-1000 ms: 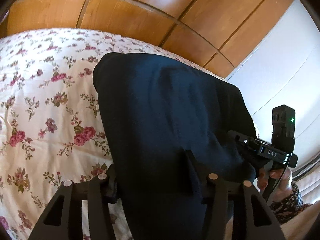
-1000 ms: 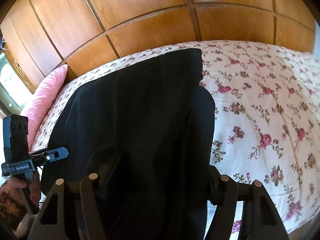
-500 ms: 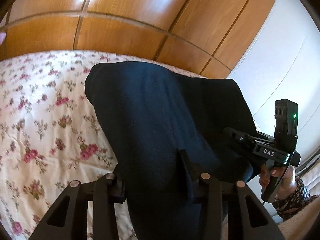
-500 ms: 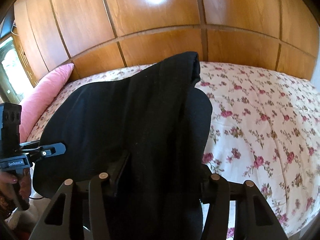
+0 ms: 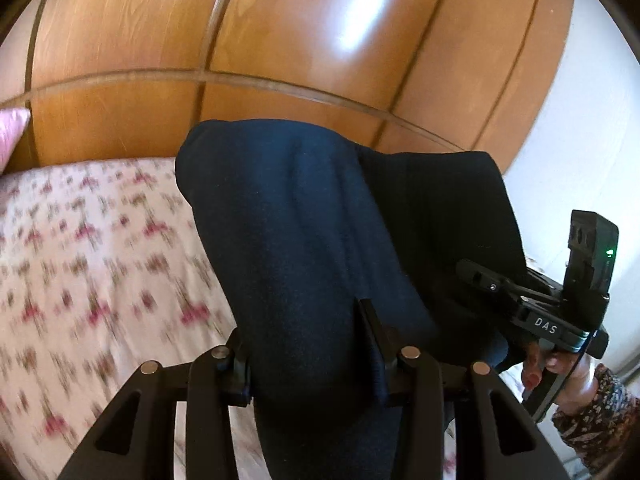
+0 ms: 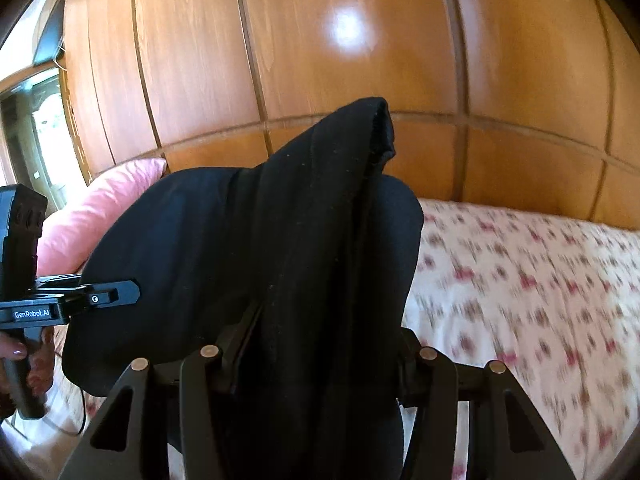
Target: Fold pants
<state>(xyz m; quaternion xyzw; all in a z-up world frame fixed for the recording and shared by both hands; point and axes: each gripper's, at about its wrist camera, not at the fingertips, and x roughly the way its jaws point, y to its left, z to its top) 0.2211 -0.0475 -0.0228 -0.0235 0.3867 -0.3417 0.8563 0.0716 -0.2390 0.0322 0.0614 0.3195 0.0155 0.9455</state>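
Observation:
Dark navy pants point(image 5: 304, 220) hang lifted above the bed, bunched in a thick fold that drapes forward. In the left wrist view my left gripper point(image 5: 308, 360) is shut on the near edge of the cloth, with a pad pressing on each side. To its right, my right gripper point(image 5: 476, 276), held by a hand point(image 5: 560, 364), grips the same edge. In the right wrist view the pants point(image 6: 260, 240) fill the centre and my right gripper point(image 6: 324, 360) is shut on them. My left gripper point(image 6: 120, 292) pinches the cloth at the far left.
A floral bedspread point(image 5: 92, 248) point(image 6: 528, 280) lies under the pants and is blurred. A wooden panelled wall point(image 5: 280, 40) rises behind the bed. A pink pillow point(image 6: 96, 208) sits at the head, a window point(image 6: 36, 132) is at the left, and a white wall point(image 5: 580, 140) is at the right.
Both grippers have risen and carried the gripped edge of the pants up and toward the wooden wall. More cloth now hangs off the bed, and less bedspread shows.

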